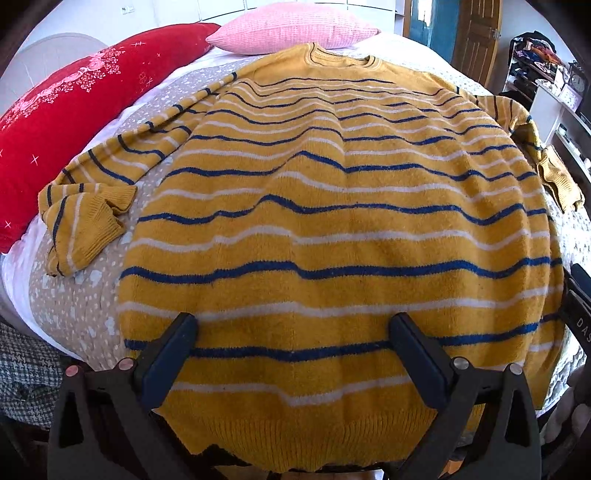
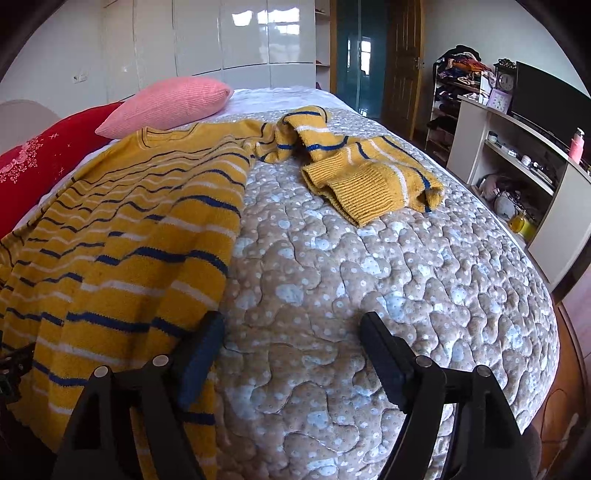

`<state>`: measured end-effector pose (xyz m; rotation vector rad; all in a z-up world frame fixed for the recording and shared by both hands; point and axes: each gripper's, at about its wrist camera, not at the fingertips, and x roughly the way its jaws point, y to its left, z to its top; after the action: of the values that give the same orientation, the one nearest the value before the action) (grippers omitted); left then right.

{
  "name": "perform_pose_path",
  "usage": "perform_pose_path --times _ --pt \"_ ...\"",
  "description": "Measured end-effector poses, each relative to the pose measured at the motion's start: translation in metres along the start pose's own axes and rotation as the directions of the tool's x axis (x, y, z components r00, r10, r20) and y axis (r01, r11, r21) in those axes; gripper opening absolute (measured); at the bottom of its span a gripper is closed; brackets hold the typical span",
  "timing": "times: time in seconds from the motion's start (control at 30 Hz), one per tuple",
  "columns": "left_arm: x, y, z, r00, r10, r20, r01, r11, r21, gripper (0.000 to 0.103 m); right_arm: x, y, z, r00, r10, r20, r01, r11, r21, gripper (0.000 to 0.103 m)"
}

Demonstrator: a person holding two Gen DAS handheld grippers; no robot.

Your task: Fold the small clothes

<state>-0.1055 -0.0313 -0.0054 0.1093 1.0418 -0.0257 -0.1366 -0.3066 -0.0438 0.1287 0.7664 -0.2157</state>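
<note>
A yellow sweater [image 1: 332,206] with blue and white stripes lies spread flat on the bed, collar far, hem near. Its left sleeve [image 1: 85,206] is bunched near the red pillow. Its right sleeve [image 2: 362,173] lies crumpled on the quilt. My left gripper [image 1: 293,332] is open and empty, hovering over the sweater's lower body above the hem. My right gripper [image 2: 291,328] is open and empty; its left finger [image 2: 201,354] is over the sweater's right edge [image 2: 221,258] and the other is over bare quilt.
The bed has a beige quilted cover [image 2: 388,295]. A red pillow [image 1: 55,122] and a pink pillow [image 1: 291,26] lie at the far side. A white shelf unit [image 2: 517,162] with a monitor stands to the right of the bed.
</note>
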Motion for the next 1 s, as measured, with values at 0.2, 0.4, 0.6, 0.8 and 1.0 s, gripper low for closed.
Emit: perform_pose_path --times 0.2,0.4,0.6,0.8,1.0 --pt "0.0004 -0.0002 0.0001 1.0 0.005 0.001 -0.005 1.0 0.004 0.103 -0.0003 -0.0004 0.0003 1.0 -0.001 0.001 0.001 1.0 0.0 0.082" --pt "0.001 0.0002 -0.0002 1.0 0.006 0.003 -0.006 1.0 0.004 0.103 -0.0013 -0.0001 0.0006 1.0 -0.004 0.003 0.004 1.0 0.001 0.082" --pt "0.0006 -0.0008 -0.0005 1.0 0.013 0.011 -0.013 1.0 0.003 0.103 -0.0027 0.0032 0.0008 1.0 -0.014 0.006 0.014 1.0 0.003 0.083" --pt "0.0002 -0.0007 -0.0018 1.0 0.017 0.012 -0.017 1.0 0.003 0.103 -0.0022 0.0016 0.0004 1.0 -0.013 0.007 0.013 1.0 0.002 0.083" --pt "0.0004 -0.0023 -0.0024 0.999 0.032 0.012 -0.032 0.999 0.007 0.103 -0.0024 0.0023 0.0003 1.0 -0.019 0.013 0.018 1.0 0.003 0.083"
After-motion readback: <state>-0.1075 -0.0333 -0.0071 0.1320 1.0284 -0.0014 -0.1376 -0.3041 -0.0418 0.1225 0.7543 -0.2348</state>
